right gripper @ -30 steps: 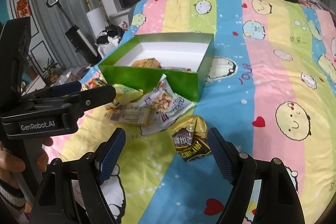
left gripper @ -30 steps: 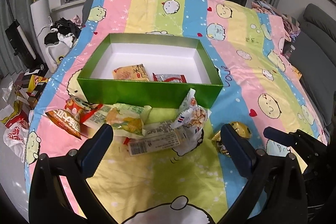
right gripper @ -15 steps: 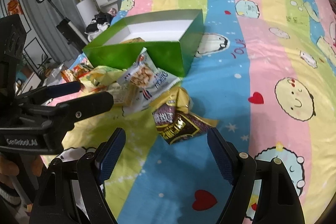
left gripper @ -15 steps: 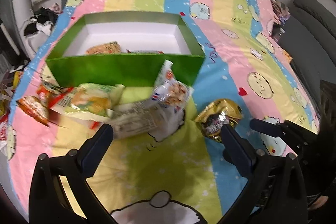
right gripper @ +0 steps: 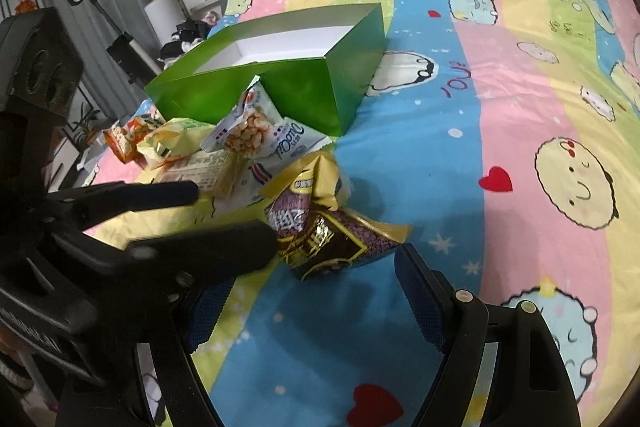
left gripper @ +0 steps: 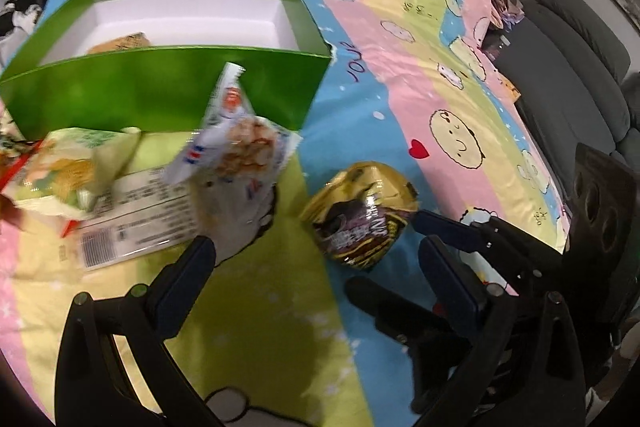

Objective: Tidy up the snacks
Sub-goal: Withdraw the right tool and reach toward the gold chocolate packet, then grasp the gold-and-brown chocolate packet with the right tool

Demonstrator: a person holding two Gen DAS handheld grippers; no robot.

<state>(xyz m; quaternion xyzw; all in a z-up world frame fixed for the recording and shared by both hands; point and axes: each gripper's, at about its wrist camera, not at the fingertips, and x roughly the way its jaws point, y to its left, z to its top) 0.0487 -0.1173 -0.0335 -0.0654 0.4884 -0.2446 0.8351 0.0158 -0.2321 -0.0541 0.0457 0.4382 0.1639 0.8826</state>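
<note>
Striped cartoon bedding carries it all: the gold-and-purple snack bag lies just ahead of the right gripper, which gapes wide and empty, as does the left gripper. Both claws crowd that one slippery, puffy bag, so I reckon they may clash or squirt it aside. I count one green box with at least one packet inside, and roughly five packets loose in front of it.

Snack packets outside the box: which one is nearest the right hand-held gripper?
The gold-and-brown packet, lying alone on the blue stripe; the others sit piled by the green box.
</note>
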